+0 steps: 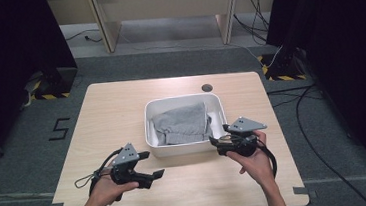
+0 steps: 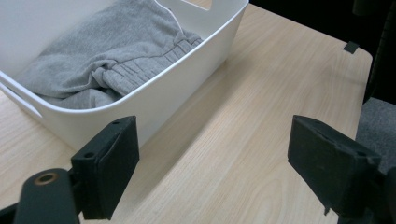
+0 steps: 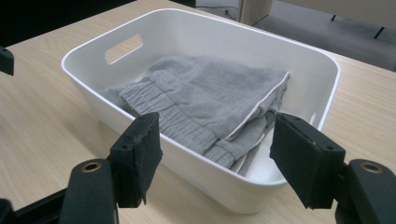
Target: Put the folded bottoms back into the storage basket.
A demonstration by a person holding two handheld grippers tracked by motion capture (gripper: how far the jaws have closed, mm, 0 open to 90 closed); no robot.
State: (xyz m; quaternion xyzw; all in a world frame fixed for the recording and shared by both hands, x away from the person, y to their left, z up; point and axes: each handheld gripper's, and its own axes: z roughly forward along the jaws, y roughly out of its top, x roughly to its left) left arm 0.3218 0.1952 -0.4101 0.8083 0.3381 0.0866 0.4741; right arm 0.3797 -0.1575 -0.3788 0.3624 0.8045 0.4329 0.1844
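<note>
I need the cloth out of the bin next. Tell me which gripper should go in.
Right. The right gripper hangs open at the bin rim, facing the cloth; the left gripper sits lower, outside the wall.

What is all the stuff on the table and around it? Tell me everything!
table: one, light wood, middle of the room
tub: one, white, with handle holes, on the table's middle
clothes: a grey bundle with a stretchy waistband, inside the tub
round hole cap: one, dark, near the table's far edge
cables: several, black, on the floor at the far right
number five: one, black, marked on the carpet left of the table
left gripper: one, black, open, near the tub's left corner
right gripper: one, black, open, at the tub's right side
hands: two, holding the grippers
</note>
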